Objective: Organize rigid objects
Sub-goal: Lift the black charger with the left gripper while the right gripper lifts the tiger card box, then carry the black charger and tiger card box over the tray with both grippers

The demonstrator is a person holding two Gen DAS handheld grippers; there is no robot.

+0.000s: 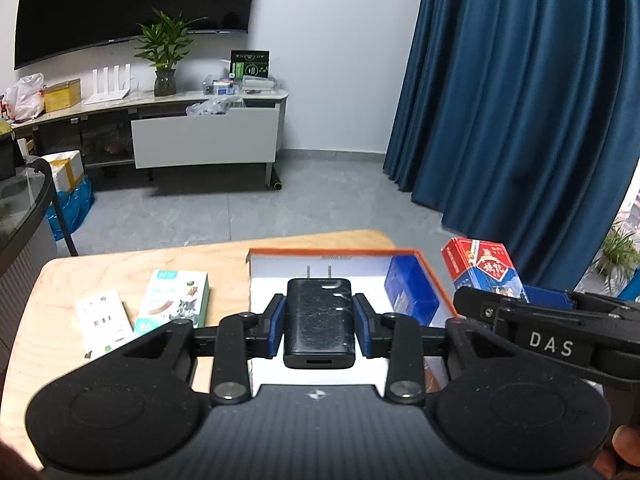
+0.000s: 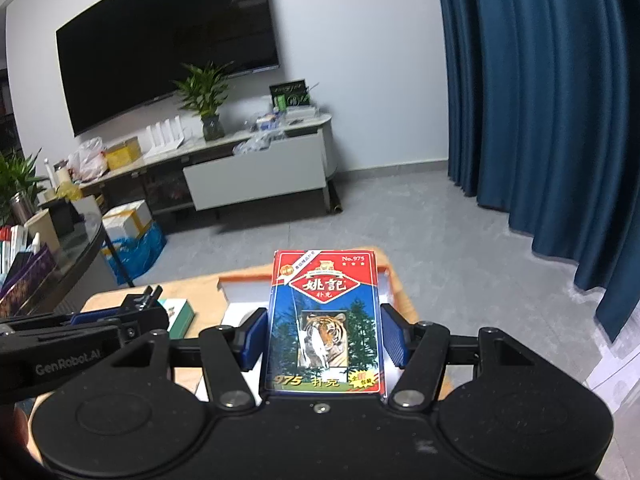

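Observation:
My left gripper (image 1: 319,322) is shut on a black plug-in charger (image 1: 319,320), prongs pointing away, held above a white tray with an orange rim (image 1: 340,255) on the wooden table (image 1: 60,292). A blue box (image 1: 408,290) lies in the tray's right part. My right gripper (image 2: 323,334) is shut on a red-and-blue playing-card box with a tiger (image 2: 326,320), held over the same tray (image 2: 236,280). In the left wrist view that card box (image 1: 482,268) and the right gripper show at the right, beside the tray.
A green-and-white packet (image 1: 176,300) and a white card (image 1: 105,320) lie on the table left of the tray. Beyond the table are grey floor, a TV cabinet (image 1: 204,140) with clutter, a blue curtain (image 1: 520,100) and a glass table (image 1: 20,200) at left.

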